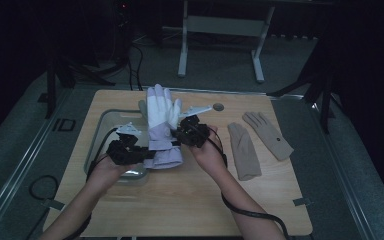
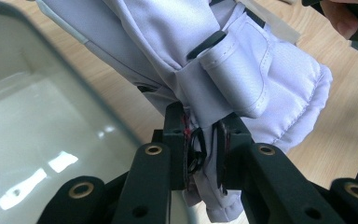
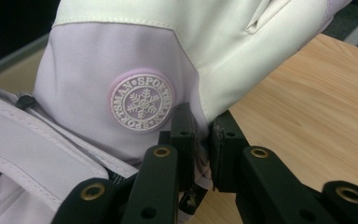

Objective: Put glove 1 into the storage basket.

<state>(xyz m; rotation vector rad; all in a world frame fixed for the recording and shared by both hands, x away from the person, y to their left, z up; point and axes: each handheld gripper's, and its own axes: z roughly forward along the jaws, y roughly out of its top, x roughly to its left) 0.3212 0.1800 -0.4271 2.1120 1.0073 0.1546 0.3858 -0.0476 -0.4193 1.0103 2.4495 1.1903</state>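
The white glove (image 1: 161, 125) is held up over the middle of the table (image 1: 190, 200), with its long way running from its cuff, near the person, to its finger tips at the far end. The left gripper (image 1: 125, 150) pinches the cuff from the left, fingers (image 2: 176, 140) closed tight on the cloth, right beside the clear bin (image 1: 100, 125). The right gripper (image 1: 192, 131) pinches the glove's right edge, fingers (image 3: 182, 135) closed too, and two tan gloves (image 1: 257, 142) lie farther right.
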